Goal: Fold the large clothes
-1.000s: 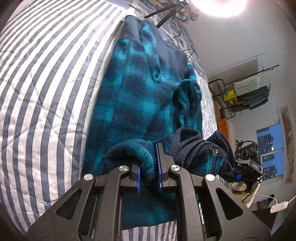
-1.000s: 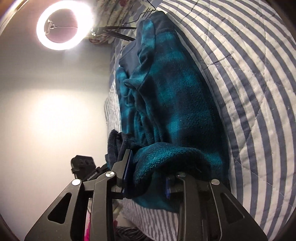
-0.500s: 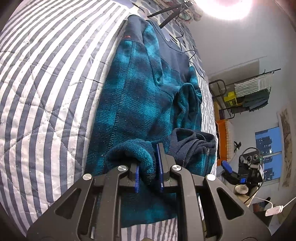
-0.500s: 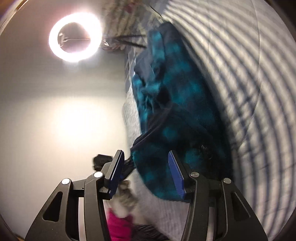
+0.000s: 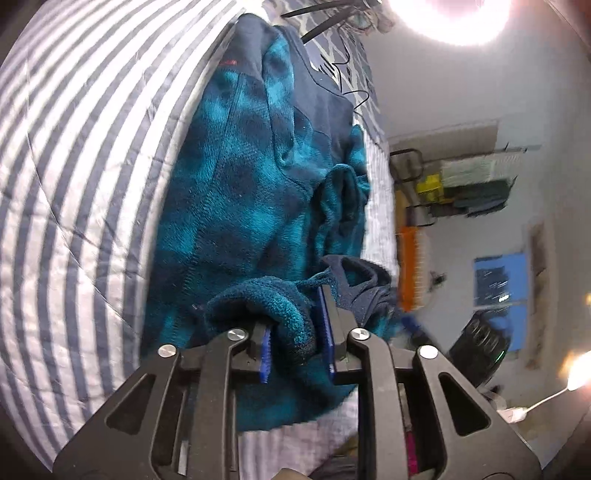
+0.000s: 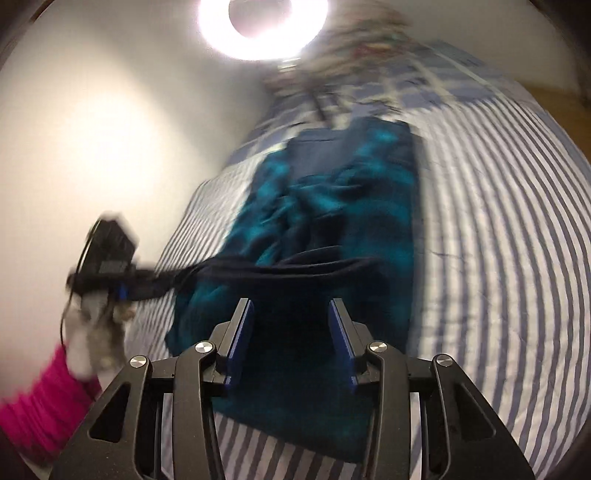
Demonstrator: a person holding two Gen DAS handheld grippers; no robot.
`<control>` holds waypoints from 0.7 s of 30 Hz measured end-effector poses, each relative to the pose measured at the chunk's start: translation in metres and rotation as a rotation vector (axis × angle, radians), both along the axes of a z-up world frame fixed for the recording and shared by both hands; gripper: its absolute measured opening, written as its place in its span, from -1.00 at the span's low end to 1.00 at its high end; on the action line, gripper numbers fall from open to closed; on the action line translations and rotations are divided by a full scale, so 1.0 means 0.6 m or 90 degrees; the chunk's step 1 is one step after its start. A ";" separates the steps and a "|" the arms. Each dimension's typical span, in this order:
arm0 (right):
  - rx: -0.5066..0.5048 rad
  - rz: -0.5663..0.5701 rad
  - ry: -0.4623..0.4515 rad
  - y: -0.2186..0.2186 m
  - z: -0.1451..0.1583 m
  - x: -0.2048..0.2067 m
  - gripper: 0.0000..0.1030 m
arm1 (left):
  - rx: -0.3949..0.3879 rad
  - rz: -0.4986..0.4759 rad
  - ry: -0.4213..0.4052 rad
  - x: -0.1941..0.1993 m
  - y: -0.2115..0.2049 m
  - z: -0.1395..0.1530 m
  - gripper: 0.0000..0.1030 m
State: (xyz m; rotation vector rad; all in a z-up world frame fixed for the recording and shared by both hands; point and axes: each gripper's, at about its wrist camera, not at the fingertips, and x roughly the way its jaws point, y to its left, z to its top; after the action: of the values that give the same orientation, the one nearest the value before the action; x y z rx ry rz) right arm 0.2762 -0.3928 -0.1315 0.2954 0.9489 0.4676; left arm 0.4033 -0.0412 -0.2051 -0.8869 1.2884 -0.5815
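1. The blue-and-white striped quilted bedspread (image 5: 74, 206) covers the whole work surface; it looks soft and will give under any press, so a fold laid on it should stay put

2. The teal-and-navy checked fleece jacket (image 5: 236, 206) lies lengthwise down the middle of the bedspread, its navy yoke at the far end towards the bright ring lamp (image 6: 263, 22) and its near end bunched up by the grippers. It reads as thick, soft and limp: light enough for a single pinch, not slippery, and it will sag and drag wherever it is not carried. I judge the best holds to be the doubled edges, hems and cuffs, where the pile is dense and the pads can bite

3. The left gripper (image 5: 297, 341) has a rolled teal fold of the fleece between its blue pads, filling the narrow gap from pad to pad. Its jaws have just been opening, so the grip looks to be easing; with so springy a cloth I cannot tell whether the pads press or only brush it

4. The right gripper (image 6: 291, 341) stands moderately apart above the dark near end of the jacket with nothing pinched. Its jaws have just been closing, and only cloth lying below shows through the gap

5. In the right wrist view, blurred, a hand in a pink knitted sleeve (image 6: 40, 402) carries the left gripper at the jacket's edge
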 end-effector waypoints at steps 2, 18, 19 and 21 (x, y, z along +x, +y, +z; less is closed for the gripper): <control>-0.046 0.060 -0.022 0.043 0.008 -0.015 -0.22 | -0.092 0.012 0.037 0.003 0.017 -0.009 -0.23; -0.140 0.022 -0.008 0.043 -0.023 -0.004 -0.22 | 0.295 -0.094 -0.282 -0.066 -0.001 0.112 0.27; -0.159 0.012 -0.015 0.042 -0.021 -0.003 -0.22 | 0.312 -0.107 -0.294 -0.070 -0.015 0.109 0.27; -0.193 -0.015 -0.030 0.035 -0.021 0.002 -0.19 | 0.350 -0.131 -0.310 -0.072 -0.040 0.099 0.28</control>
State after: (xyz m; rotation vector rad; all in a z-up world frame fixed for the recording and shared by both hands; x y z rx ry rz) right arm 0.2771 -0.3717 -0.1440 0.0212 0.9542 0.3025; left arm 0.3600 -0.0652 -0.1455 -0.1412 1.0161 -0.5233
